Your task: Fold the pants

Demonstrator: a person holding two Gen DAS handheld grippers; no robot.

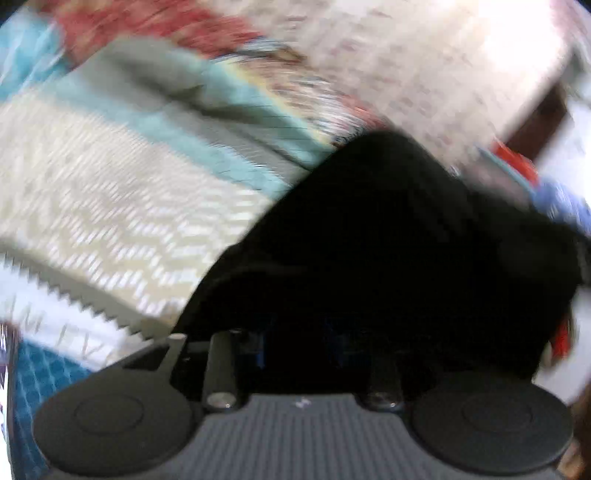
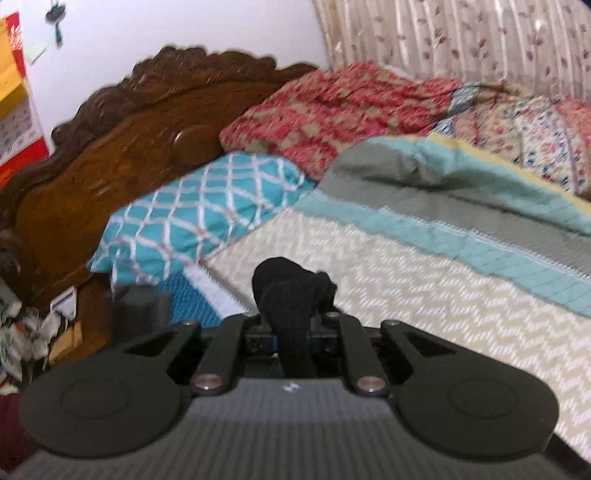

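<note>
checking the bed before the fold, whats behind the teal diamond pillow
Behind the teal diamond-pattern pillow stands the carved dark wooden headboard, with pale wall above. The headboard's lower part and the mattress edge there are covered by the pillow.

We have two fisheye views, each mounted on a handheld gripper and looking forward and somewhat downward along its jaws. The left wrist camera sits very close over the bed (image 1: pixel 110 206), motion-blurred, with black pants (image 1: pixel 388 240) filling its lower middle right up against the lens. The right wrist camera looks across the same bed (image 2: pixel 424 295) toward the carved wooden headboard (image 2: pixel 122 155) and the curtain (image 2: pixel 461 40) beyond it. Both views share the chevron bedspread, its teal band (image 1: pixel 236 122) (image 2: pixel 498 254), and the red patterned quilt (image 1: pixel 155 22) (image 2: pixel 332 107) behind that band.
</note>
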